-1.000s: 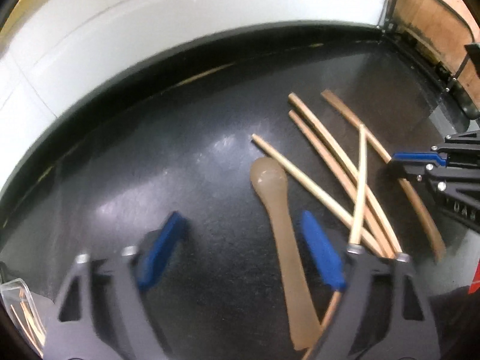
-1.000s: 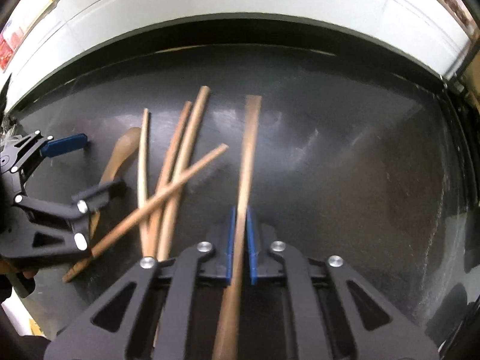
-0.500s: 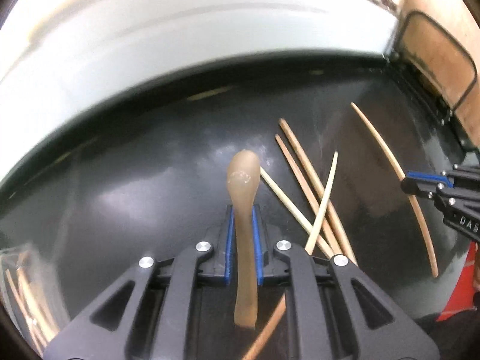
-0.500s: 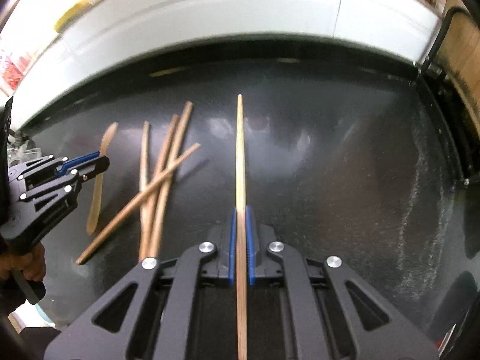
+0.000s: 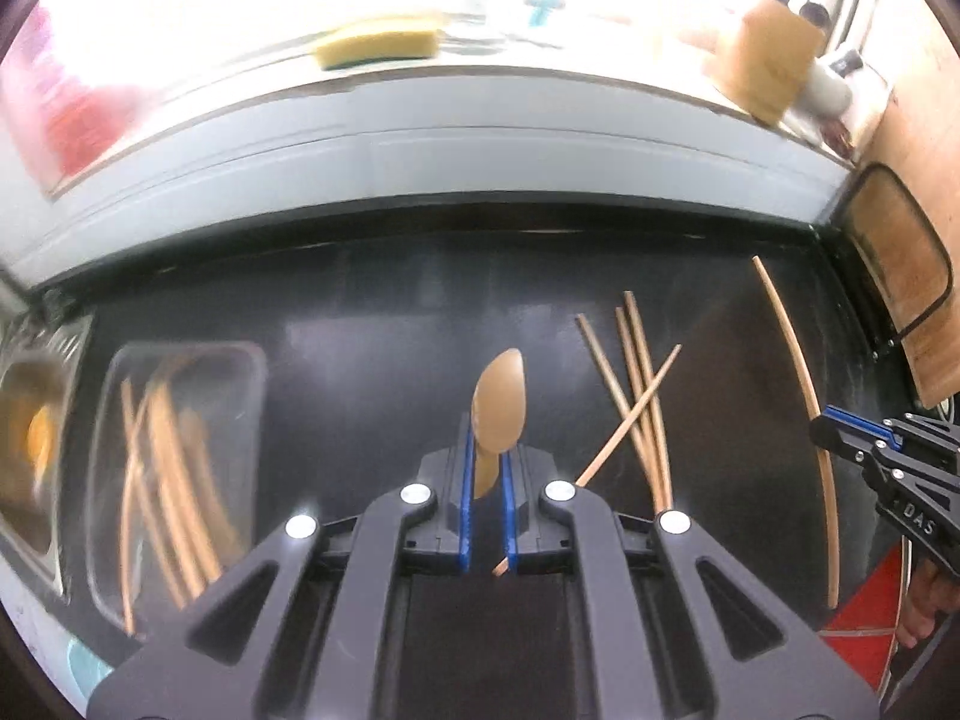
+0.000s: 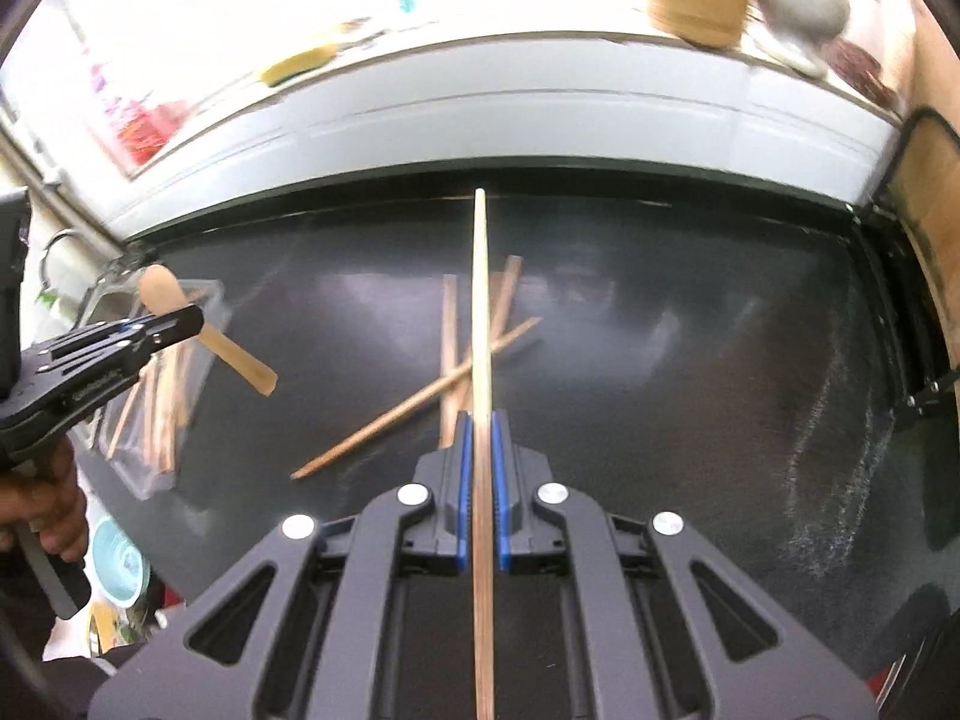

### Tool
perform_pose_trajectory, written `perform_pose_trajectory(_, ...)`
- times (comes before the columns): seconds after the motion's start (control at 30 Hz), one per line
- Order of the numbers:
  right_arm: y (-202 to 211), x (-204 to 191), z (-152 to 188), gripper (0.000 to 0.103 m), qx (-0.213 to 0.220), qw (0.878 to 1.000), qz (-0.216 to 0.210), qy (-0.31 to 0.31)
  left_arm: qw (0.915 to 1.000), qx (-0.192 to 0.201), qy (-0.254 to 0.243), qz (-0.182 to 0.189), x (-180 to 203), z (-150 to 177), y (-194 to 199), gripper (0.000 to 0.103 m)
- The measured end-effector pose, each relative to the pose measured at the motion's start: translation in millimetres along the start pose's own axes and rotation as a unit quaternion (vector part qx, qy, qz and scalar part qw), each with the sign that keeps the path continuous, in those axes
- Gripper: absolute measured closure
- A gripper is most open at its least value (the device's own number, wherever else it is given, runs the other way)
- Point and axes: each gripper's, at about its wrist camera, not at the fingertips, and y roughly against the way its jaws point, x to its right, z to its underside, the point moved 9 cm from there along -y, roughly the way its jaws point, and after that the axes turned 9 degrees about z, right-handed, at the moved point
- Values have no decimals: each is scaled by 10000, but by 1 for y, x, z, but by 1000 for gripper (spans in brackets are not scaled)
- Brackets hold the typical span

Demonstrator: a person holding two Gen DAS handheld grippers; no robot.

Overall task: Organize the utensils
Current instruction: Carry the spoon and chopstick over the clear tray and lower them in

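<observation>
Utensils in transit: left tool [image 5: 485, 483] pinches spoon [image 5: 499, 405], right tool [image 6: 478, 489] pinches chopstick [image 6: 480, 324]; next, release into tray [image 5: 114, 372], probably left of both.

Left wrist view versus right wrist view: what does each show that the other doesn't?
Only the left wrist view shows the steel sink at far left and the tan spoon's bowl end-on in the left gripper.

Only the right wrist view shows the teal bowl and the hand holding the left gripper.

Both show the wooden spoon, the long chopstick shut in the right gripper, four loose chopsticks and the clear tray.
</observation>
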Motion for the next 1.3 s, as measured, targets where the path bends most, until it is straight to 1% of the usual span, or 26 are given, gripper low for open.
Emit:
perform_pose_trajectory(0.03, 4, -6, -1, 96, 5, 10000, -61, 43, 10000, 1, 51, -22, -6, 4, 6, 96)
perform_pose_trajectory(0.23, 25, -87, -4, 96, 93, 9971, -528, 542, 9985, 110, 452, -276, -55, 22, 45, 96)
perform_pose_trajectory(0.4, 34, -154, -15, 96, 122, 9919, -975, 801, 9955, 219, 818, -421, -102, 34, 73, 96)
perform_pose_trajectory(0.57, 36, -222, -24, 96, 55, 9846, -1422, 1011, 9893, 418, 1230, -659, -158, 47, 108, 96)
perform_pose_trajectory(0.77, 30, -303, -29, 96, -74, 9761, -1796, 1223, 9812, 575, 1682, -749, -217, 62, 136, 96)
perform_pose_trajectory(0.9, 16, -338, -33, 96, -238, 9736, -1941, 1181, 9769, 555, 1961, -636, -248, 71, 136, 96)
perform_pose_trajectory(1.0, 9, -355, -36, 96, -344, 9726, -1996, 1143, 9754, 576, 2051, -559, -260, 72, 135, 96)
perform_pose_trajectory(1.17, -7, -367, -41, 96, -485, 9741, -1939, 1055, 9746, 551, 2152, -284, -272, 67, 123, 96)
perform_pose_trajectory(1.3, -25, -368, -45, 96, -616, 9763, -1854, 936, 9765, 479, 2095, -164, -276, 60, 107, 96)
